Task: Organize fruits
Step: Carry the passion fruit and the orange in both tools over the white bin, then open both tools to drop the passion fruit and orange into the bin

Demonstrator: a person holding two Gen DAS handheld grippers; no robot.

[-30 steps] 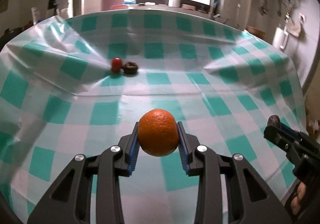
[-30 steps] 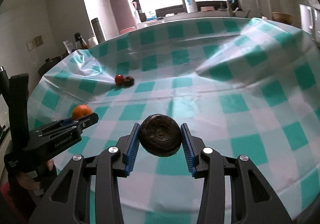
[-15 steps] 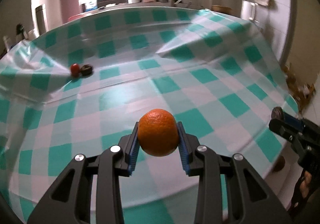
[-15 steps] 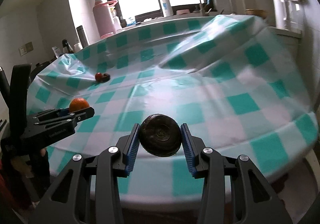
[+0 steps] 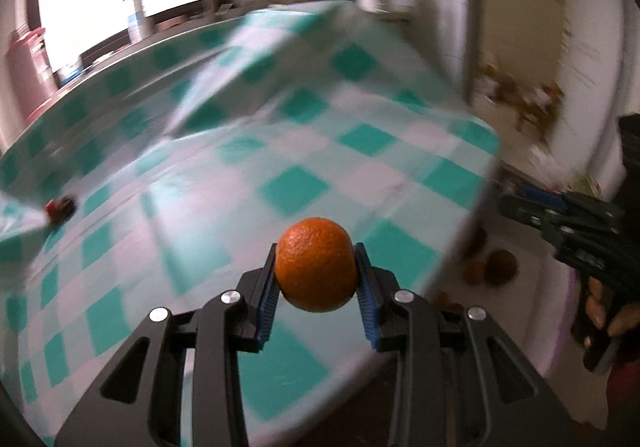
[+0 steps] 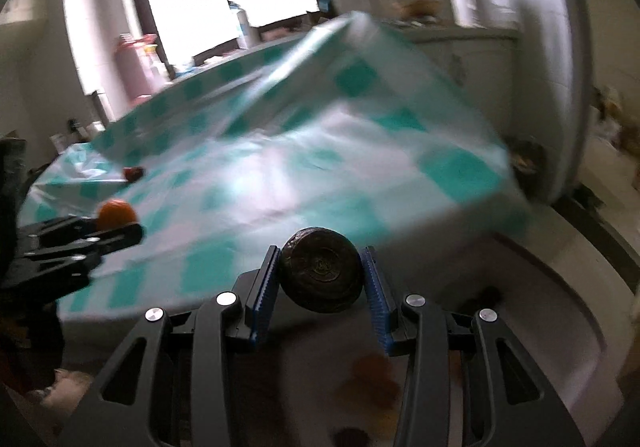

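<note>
My left gripper (image 5: pixel 316 279) is shut on an orange (image 5: pixel 316 264), held over the near right corner of the checked table (image 5: pixel 292 187). My right gripper (image 6: pixel 322 279) is shut on a dark round fruit (image 6: pixel 322 271), held beyond the table's edge above a white basin (image 6: pixel 560 359) on the floor. Blurred brown and orange fruits (image 6: pixel 372 379) lie in that basin. A small red fruit beside a dark one (image 5: pixel 60 207) rests at the far left of the table. The right wrist view shows the left gripper (image 6: pixel 76 243) with the orange (image 6: pixel 116 213) at its left edge.
The table's right edge drops to the floor, where brown fruits (image 5: pixel 496 267) lie in the basin. A pink jug (image 5: pixel 28 63) and a white bottle (image 5: pixel 138 19) stand on the window counter behind. A hand (image 5: pixel 604 311) grips the right gripper's handle. Both views are motion-blurred.
Both grippers have swung to the right with their fruits held, from over the table's middle to its right edge; the floor basin has come into view and the red fruit has slid leftward.
</note>
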